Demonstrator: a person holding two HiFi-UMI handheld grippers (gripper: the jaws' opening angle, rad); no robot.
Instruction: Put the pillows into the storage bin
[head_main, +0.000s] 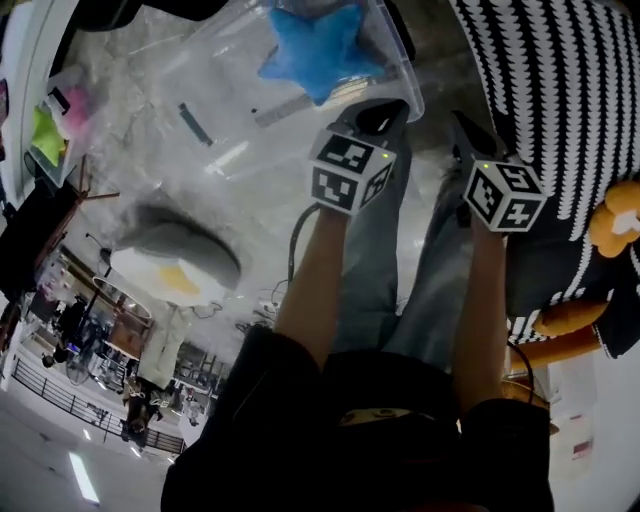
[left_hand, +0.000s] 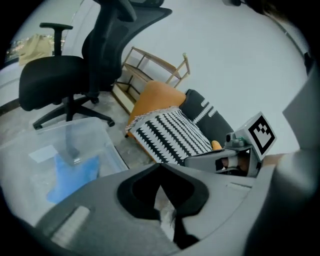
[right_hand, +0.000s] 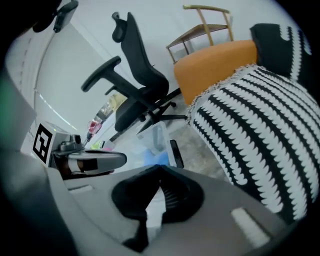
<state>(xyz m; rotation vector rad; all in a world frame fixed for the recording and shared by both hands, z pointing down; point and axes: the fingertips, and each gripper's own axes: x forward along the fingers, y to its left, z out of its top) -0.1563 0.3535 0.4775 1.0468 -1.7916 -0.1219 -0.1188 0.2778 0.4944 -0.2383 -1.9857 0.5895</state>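
Note:
The clear storage bin (head_main: 395, 60) stands on the floor at the top of the head view, with a blue star pillow (head_main: 320, 50) inside. My left gripper (head_main: 383, 108) hovers at the bin's near rim, jaws shut and empty. My right gripper (head_main: 466, 132) is beside it, also shut on nothing, next to a black-and-white striped pillow (head_main: 560, 100). A fried-egg pillow (head_main: 172, 277) lies on the floor to the left. In the left gripper view the bin (left_hand: 95, 135) with the star pillow (left_hand: 70, 172) sits lower left, and the striped pillow (left_hand: 172, 132) leans on an orange cushion (left_hand: 155, 97).
A black office chair (left_hand: 75, 75) stands behind the bin, a wooden rack (left_hand: 150, 65) at the wall. An orange plush toy (head_main: 610, 225) sits at the right edge. The right gripper view shows the striped pillow (right_hand: 260, 135) close on the right and the bin (right_hand: 155, 137) ahead.

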